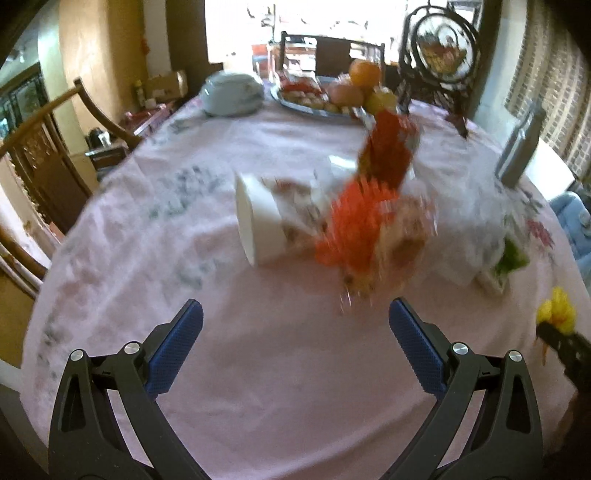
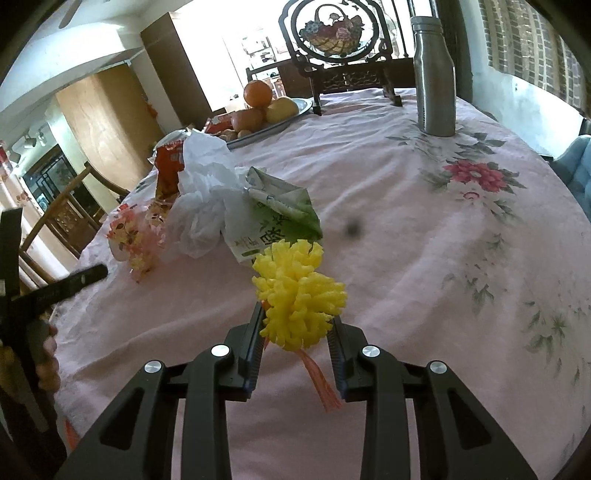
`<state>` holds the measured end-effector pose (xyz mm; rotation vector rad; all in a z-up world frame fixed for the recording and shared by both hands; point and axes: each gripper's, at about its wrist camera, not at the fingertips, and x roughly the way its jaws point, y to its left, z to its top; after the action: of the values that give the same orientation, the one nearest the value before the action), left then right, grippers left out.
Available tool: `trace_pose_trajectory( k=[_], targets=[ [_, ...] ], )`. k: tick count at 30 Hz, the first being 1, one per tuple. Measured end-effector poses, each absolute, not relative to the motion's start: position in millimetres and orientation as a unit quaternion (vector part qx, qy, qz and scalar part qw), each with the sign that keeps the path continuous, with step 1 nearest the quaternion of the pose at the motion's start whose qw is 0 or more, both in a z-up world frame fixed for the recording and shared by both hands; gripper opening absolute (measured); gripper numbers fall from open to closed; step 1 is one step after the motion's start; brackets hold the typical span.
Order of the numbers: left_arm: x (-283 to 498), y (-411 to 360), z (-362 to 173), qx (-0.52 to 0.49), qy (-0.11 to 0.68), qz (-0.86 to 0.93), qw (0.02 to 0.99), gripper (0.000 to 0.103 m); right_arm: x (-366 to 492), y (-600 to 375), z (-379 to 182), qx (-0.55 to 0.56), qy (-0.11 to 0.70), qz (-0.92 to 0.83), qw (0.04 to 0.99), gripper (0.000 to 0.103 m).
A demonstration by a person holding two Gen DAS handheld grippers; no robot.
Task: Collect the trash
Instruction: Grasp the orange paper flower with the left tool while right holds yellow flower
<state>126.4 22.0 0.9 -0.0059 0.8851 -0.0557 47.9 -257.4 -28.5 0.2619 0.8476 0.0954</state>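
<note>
My right gripper is shut on a yellow pompom with an orange tassel hanging under it, just above the pink tablecloth. The same pompom shows at the right edge of the left wrist view. My left gripper stands open over bare cloth with nothing between its fingers. Beyond it lie a tipped white paper cup, a blurred orange fringed piece and a red snack packet. A crumpled white plastic bag and a green-and-white carton lie ahead of the right gripper.
A steel bottle, a plate of fruit and a dark ornamental stand occupy the far side. A lidded pale bowl sits at the far left. Wooden chairs ring the table's left edge.
</note>
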Motion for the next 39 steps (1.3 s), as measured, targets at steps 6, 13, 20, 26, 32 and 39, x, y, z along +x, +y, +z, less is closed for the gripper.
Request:
trace_pose_trajectory(
  k=[6, 13, 20, 26, 32, 39],
  targets=[
    [146, 43, 18, 0.01, 0.402, 0.022, 0.915, 0.097, 48, -262, -29, 0.136, 0.405, 0.059, 0.902, 0.033],
    [181, 38, 21, -0.015, 0.415, 0.013, 0.91, 0.097, 54, -258, -34, 0.145, 0.409, 0.071, 0.898, 0.033],
    [204, 22, 8, -0.092, 0.464, -0.039, 0.88, 0.097, 54, -260, -39, 0.147, 0.415, 0.065, 0.896, 0.034],
    [203, 18, -21, -0.12, 0.532, -0.048, 0.837, 0.097, 53, -261, -38, 0.15, 0.413, 0.069, 0.896, 0.034],
    [175, 23, -30, -0.128, 0.551, -0.066, 0.822, 0.097, 53, -262, -38, 0.152, 0.411, 0.072, 0.896, 0.035],
    [151, 35, -24, -0.134, 0.537, -0.063, 0.831, 0.088, 49, -259, -35, 0.151, 0.406, 0.08, 0.898, 0.035]
  ],
)
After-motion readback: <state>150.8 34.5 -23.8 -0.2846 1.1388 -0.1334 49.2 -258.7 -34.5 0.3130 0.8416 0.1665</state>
